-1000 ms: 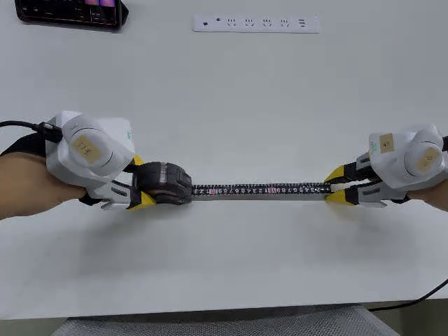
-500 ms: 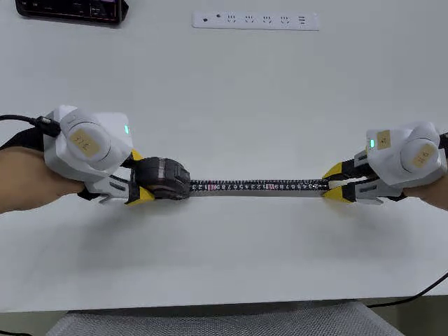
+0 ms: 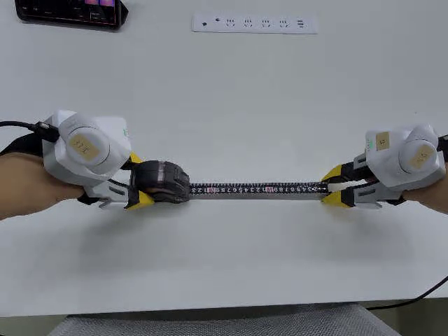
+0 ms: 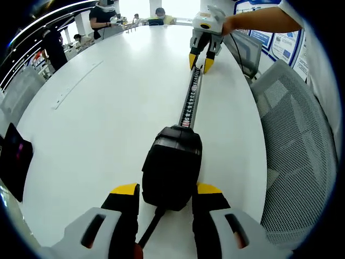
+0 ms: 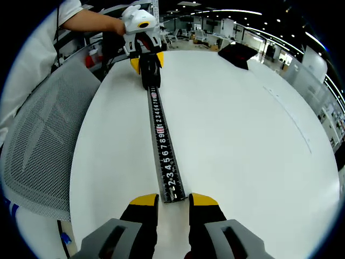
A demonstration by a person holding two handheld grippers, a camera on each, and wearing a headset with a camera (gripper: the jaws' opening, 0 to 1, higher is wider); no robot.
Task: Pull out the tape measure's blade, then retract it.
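Observation:
A black tape measure case (image 3: pixel 162 182) lies on the white table (image 3: pixel 231 105), with my left gripper (image 3: pixel 140 180) shut on it, one yellow-tipped jaw on each side. In the left gripper view the case (image 4: pixel 172 167) sits between the fingers (image 4: pixel 125 190). The blade (image 3: pixel 259 189) stretches flat to the right, numbers up. My right gripper (image 3: pixel 334 186) is shut on its far end. The blade's end (image 5: pixel 172 195) sits right at the fingertips in the right gripper view, and the blade (image 5: pixel 161 135) runs away to the case (image 5: pixel 148 75).
A white power strip (image 3: pixel 255 23) lies at the table's far side, and a dark device (image 3: pixel 70 12) at the far left corner. A grey mesh chair (image 3: pixel 210 325) stands below the near table edge. A black cable (image 3: pixel 420 297) hangs at the near right.

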